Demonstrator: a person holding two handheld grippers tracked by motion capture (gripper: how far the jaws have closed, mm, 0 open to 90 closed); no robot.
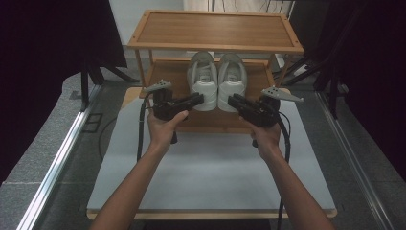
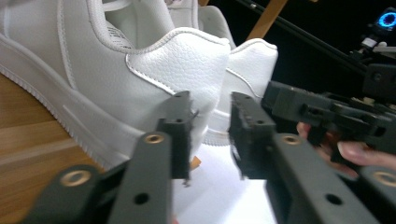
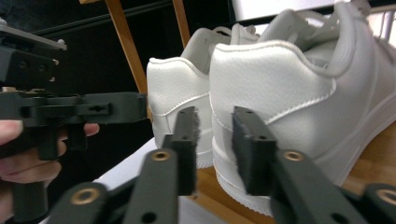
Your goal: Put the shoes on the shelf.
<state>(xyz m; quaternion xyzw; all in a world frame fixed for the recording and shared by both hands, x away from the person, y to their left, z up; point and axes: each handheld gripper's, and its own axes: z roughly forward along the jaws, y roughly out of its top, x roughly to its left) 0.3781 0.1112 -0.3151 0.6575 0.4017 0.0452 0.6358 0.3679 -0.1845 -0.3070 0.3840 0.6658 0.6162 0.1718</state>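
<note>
Toes of both white shoes [image 1: 218, 79] are hidden under the rack's top shelf [image 1: 215, 29]; the rack's legs are cut off below.

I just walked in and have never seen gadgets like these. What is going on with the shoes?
A person holds a two-jaw tool in each hand and points both at a pair of white sneakers on the lower shelf of a wooden rack. The left gripper is at the heel of the left sneaker, and the right gripper is at the heel of the right sneaker. Both sets of jaws stand open, and neither has closed on a shoe yet. The sneakers sit side by side, heels toward the person.
</note>
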